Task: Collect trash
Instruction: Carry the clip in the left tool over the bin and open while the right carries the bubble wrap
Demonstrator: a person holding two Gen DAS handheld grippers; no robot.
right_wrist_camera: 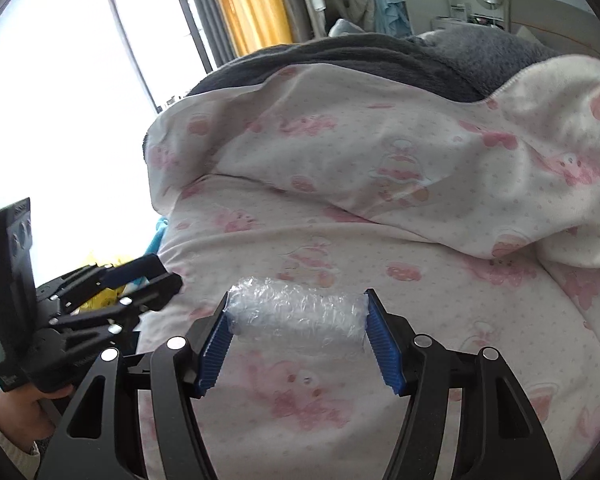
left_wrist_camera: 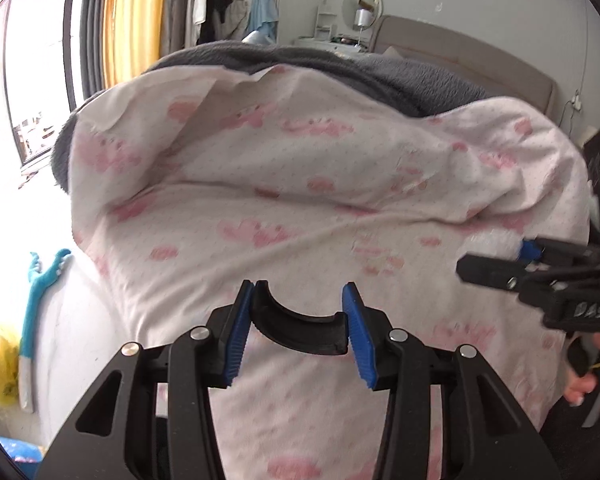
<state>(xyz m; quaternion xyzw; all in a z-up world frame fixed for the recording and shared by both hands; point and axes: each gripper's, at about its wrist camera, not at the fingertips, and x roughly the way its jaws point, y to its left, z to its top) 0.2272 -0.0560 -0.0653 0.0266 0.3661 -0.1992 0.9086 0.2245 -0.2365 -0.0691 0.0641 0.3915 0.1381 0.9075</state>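
The crumpled bubble wrap (right_wrist_camera: pixel 296 312) sits between the blue pads of the right gripper (right_wrist_camera: pixel 298 334), which press on both of its ends, so the jaws stand about half open and closed on it. It hangs just above the pink printed duvet (right_wrist_camera: pixel 380 208). The other piece of trash is a curved black plastic piece (left_wrist_camera: pixel 300 330). The left gripper (left_wrist_camera: pixel 298 332) holds it, with the pads (left_wrist_camera: pixel 238 328) against its two ends and the jaws partly open. Both pieces are over the bed, near its foot. Behind the duvet lies a grey blanket (left_wrist_camera: pixel 340 64), and a yellow curtain (left_wrist_camera: pixel 136 12) hangs beside the bright window.

I judge that the picking step is done for these two pieces and the carrying step is in hand. The next move calls for a bin or bag, and I see no sure one here. The soft wrap may slip, so the grip should not loosen on the way.
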